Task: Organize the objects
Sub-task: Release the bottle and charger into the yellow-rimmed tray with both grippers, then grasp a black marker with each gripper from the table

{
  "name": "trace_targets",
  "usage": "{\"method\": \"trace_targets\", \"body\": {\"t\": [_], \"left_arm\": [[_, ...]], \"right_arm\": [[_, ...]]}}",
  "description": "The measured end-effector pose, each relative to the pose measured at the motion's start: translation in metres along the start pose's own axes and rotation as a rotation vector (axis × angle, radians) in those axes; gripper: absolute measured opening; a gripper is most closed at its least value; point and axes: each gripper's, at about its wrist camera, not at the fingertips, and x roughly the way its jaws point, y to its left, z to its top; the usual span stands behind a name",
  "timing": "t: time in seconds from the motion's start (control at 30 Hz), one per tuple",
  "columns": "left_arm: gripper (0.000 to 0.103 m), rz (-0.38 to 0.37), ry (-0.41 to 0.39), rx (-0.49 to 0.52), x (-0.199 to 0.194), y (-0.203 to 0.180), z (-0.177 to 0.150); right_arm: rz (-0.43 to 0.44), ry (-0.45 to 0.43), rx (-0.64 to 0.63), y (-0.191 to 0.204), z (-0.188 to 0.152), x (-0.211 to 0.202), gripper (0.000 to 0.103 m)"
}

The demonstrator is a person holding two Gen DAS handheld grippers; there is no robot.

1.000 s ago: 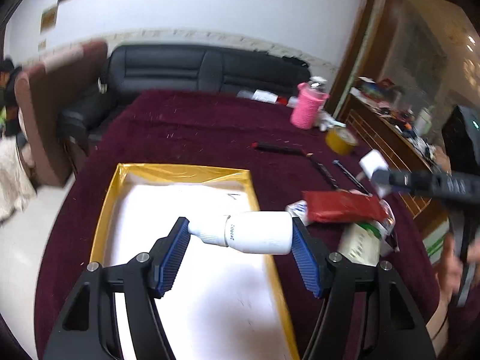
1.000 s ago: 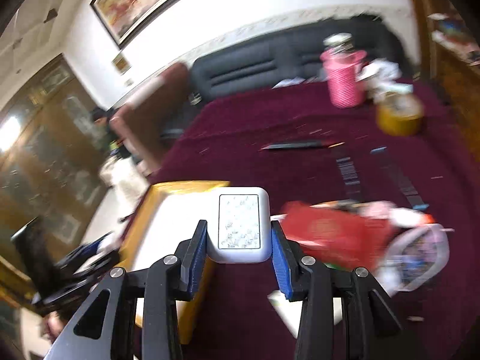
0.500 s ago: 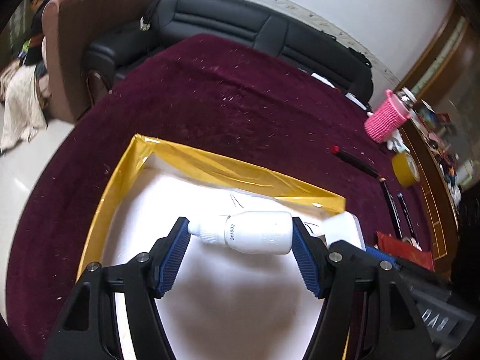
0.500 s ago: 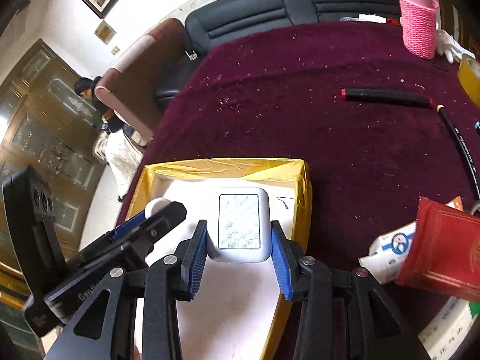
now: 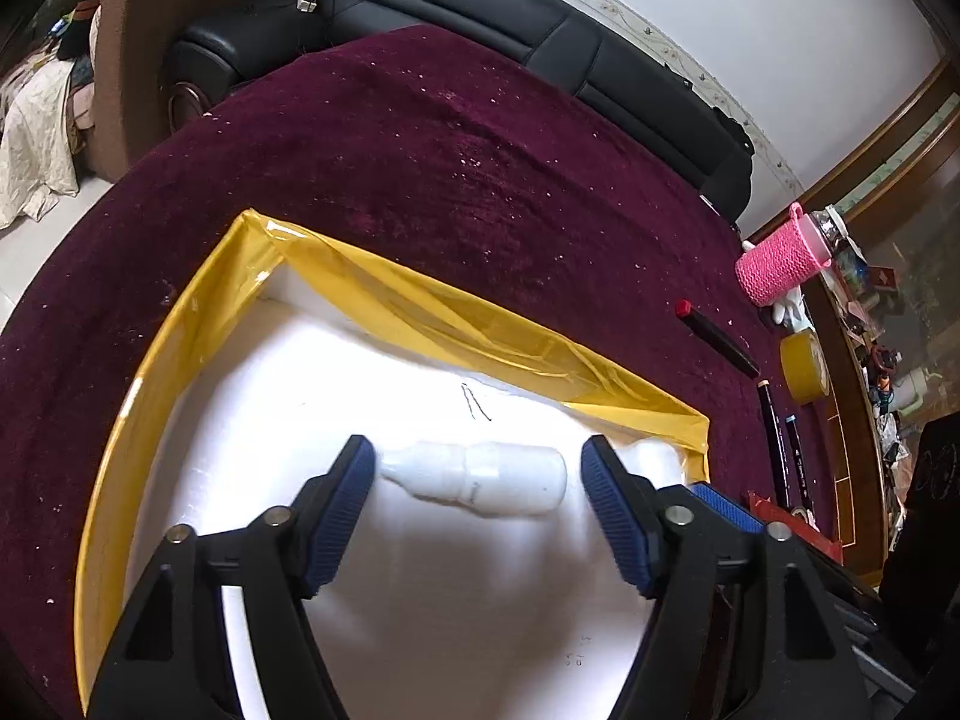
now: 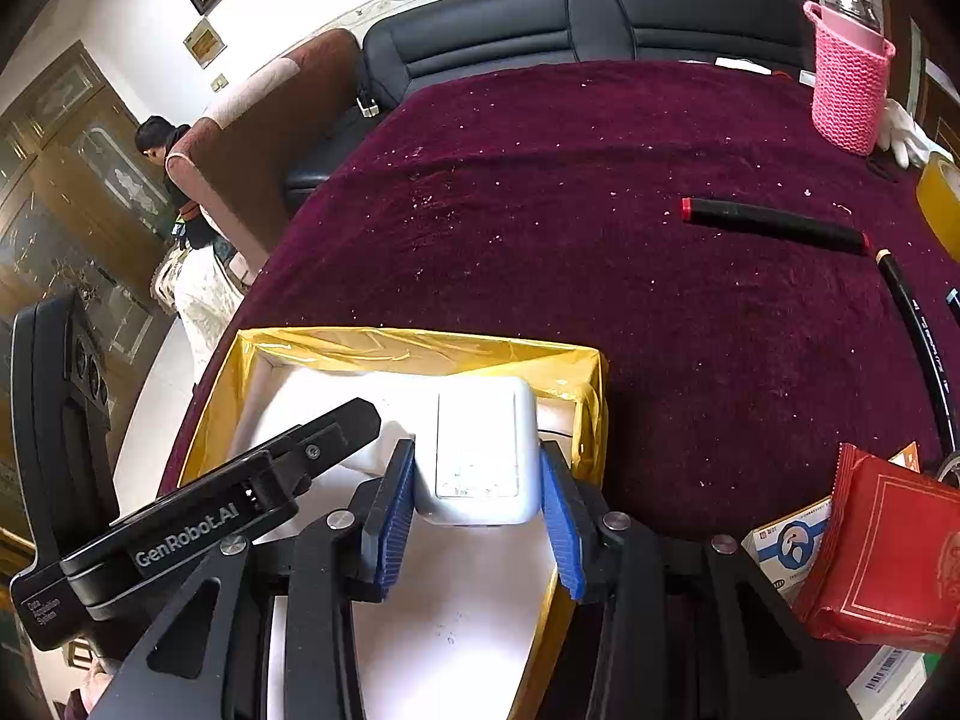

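Note:
A white box with yellow-taped walls [image 5: 198,312] sits on the maroon table; it also shows in the right wrist view [image 6: 414,351]. My left gripper [image 5: 478,483] is open inside the box, and a small white bottle [image 5: 486,477] lies on the box floor between its fingers, touching neither. My right gripper [image 6: 478,495] is beside it in the box's right part, with a white square adapter [image 6: 480,450] between its pads. The left pad looks in contact, and a slight gap shows at the right pad.
On the table right of the box lie a red packet [image 6: 888,552], a blue-and-white carton [image 6: 786,552], a black marker with red cap [image 6: 774,222], pens [image 5: 777,438], a yellow tape roll [image 5: 804,363] and a pink knitted holder [image 6: 849,84]. A black sofa [image 5: 480,12] stands behind.
Both grippers moved over the box and down into it. My left gripper opened and let the white bottle drop onto the box floor. My right gripper carried the adapter into the box.

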Motion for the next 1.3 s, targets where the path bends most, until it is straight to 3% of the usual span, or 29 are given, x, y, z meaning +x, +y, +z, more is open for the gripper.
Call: {"method": "trace_targets", "body": {"t": [0.17, 0.37, 0.47, 0.53, 0.7, 0.83, 0.9, 0.97, 1.03, 1.17, 1.3], "left_arm": [[0.078, -0.026, -0.027, -0.003, -0.018, 0.001, -0.002], [0.086, -0.057, -0.06, 0.046, -0.056, -0.011, -0.022], [0.092, -0.01, -0.124, 0.107, -0.072, -0.02, -0.048], [0.092, 0.025, -0.155, 0.125, -0.073, -0.021, -0.065], [0.092, 0.096, -0.083, 0.113, -0.055, -0.015, -0.087], [0.093, 0.156, -0.107, 0.113, -0.066, -0.007, -0.095], [0.093, 0.171, -0.081, 0.105, -0.068, 0.002, -0.1], [0.093, 0.159, -0.059, 0.081, -0.07, 0.012, -0.103], [0.093, 0.096, -0.068, 0.072, -0.078, 0.015, -0.103], [0.093, 0.113, -0.176, 0.193, -0.105, -0.021, -0.103], [0.093, 0.082, -0.18, 0.366, -0.107, -0.086, -0.102]], "right_arm": [[0.011, -0.026, 0.012, 0.0, 0.0, -0.009, 0.051], [0.004, -0.122, -0.014, -0.005, -0.006, -0.06, 0.076], [-0.013, -0.174, -0.02, -0.018, -0.017, -0.093, 0.082], [-0.02, -0.196, -0.011, -0.031, -0.029, -0.109, 0.083], [-0.023, -0.202, 0.059, -0.067, -0.062, -0.134, 0.083], [-0.015, -0.214, 0.111, -0.093, -0.088, -0.15, 0.083], [-0.008, -0.219, 0.124, -0.103, -0.097, -0.159, 0.083], [-0.005, -0.227, 0.136, -0.114, -0.106, -0.169, 0.083], [-0.006, -0.239, 0.145, -0.125, -0.113, -0.178, 0.084], [-0.046, -0.27, 0.184, -0.159, -0.121, -0.194, 0.085], [-0.06, -0.297, 0.288, -0.203, -0.124, -0.198, 0.085]]}}
